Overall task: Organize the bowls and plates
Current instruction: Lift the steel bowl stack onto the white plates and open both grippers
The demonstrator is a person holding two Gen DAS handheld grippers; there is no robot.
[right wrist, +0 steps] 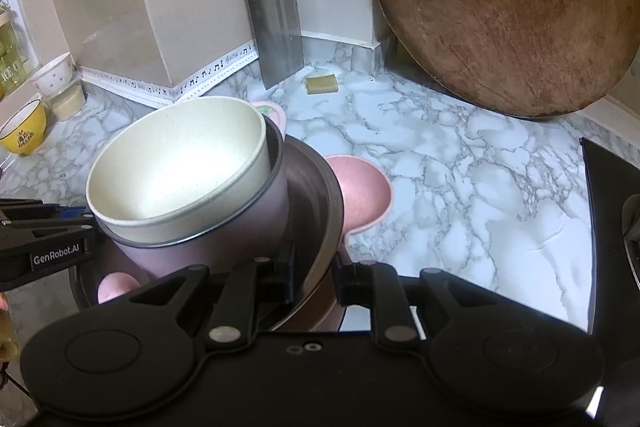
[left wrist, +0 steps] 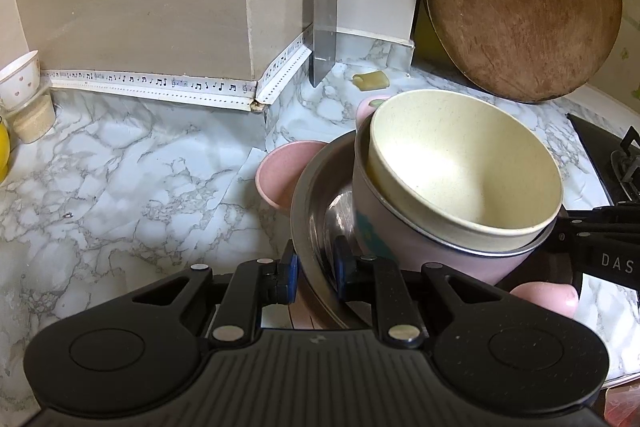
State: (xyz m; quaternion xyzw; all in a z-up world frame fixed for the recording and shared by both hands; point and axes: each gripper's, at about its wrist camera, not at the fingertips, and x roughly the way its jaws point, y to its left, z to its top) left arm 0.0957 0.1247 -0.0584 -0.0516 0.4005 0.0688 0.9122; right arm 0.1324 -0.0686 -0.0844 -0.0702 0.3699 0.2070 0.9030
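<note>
In the left wrist view, the left gripper (left wrist: 313, 269) has its fingers (left wrist: 289, 277) clenched on the rim of a wide steel bowl (left wrist: 310, 223), one finger outside the rim and one inside. Inside this steel bowl stands a pink cup-like bowl (left wrist: 416, 251), tilted, and in it sits a cream bowl (left wrist: 464, 167), also tilted, with its opening turned toward the camera. Behind the stack, a pink bowl (left wrist: 280, 173) rests on the marble worktop (left wrist: 120, 167), just beside the steel rim. The right gripper (left wrist: 600, 239) comes in from the right edge and reaches the far side of the stack. A cleaver (left wrist: 325, 27) hangs against the wall, and a round wooden board (left wrist: 524, 3) leans in the corner. At the left edge a white cup (left wrist: 20, 79) sits on top of a small beige cup (left wrist: 34, 119).

In the right wrist view, the right gripper (right wrist: 313, 279) is grasping the steel bowl (right wrist: 320, 203) at its rim, with the fingers (right wrist: 354, 281) on either side of the edge. The cream bowl (right wrist: 176, 167) sits in the pink cup-like bowl (right wrist: 224, 239), leaning to the left. The left gripper (right wrist: 48, 239) enters from the left edge and meets the stack there. The pink bowl (right wrist: 360, 191) lies on the worktop (right wrist: 460, 187) just beyond the steel rim. A yellow bowl (right wrist: 24, 127) stands far to the left.
</note>
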